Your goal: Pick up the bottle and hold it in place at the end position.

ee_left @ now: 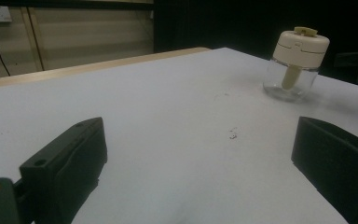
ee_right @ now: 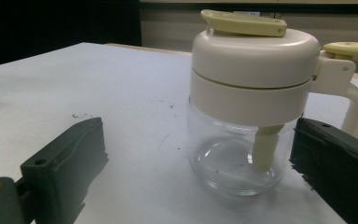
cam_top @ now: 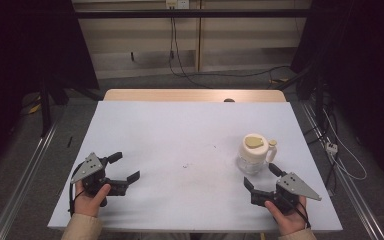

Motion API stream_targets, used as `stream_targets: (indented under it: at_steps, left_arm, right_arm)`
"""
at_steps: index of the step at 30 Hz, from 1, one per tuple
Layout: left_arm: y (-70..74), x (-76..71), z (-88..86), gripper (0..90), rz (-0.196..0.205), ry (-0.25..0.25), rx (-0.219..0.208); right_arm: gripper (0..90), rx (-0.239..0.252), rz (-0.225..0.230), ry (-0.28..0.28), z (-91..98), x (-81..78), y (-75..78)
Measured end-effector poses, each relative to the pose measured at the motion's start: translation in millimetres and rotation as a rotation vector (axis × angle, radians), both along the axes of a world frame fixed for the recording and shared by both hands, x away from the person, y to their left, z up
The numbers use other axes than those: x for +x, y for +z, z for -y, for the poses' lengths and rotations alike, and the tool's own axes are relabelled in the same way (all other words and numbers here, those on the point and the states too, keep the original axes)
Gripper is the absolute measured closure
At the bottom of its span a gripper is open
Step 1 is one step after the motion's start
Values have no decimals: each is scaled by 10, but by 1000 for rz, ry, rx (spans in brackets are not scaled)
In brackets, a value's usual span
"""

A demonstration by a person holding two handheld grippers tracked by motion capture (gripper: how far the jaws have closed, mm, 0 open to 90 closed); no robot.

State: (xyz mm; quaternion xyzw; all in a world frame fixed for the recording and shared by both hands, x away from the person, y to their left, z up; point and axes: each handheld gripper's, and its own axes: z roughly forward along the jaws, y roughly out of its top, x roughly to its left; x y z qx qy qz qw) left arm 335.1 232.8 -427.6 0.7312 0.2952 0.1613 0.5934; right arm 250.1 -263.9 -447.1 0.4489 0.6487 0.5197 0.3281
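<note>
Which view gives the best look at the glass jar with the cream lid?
The right gripper view: the jar stands close between the open right claw, showing lid, handle and inner tube. The high view shows it from above, small. The left gripper view shows it far off.

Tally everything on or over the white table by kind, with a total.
Glass jar with cream lid: 1
Hand-held grippers: 2, the left gripper and the right gripper, both open and holding nothing
White table itself: 1
Total: 4
</note>
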Motion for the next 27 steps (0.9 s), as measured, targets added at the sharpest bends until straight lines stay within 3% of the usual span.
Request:
stream_targets:
  at_steps: [13,27]
  left_arm:
    - [1,8,14,31,6,-3,1]
    - [-6,3,33,31,6,-8,5]
  right_arm:
    - [18,-10,-12,-58,19,53,-2]
    - [29,-34,-23,-119,-14,244,3]
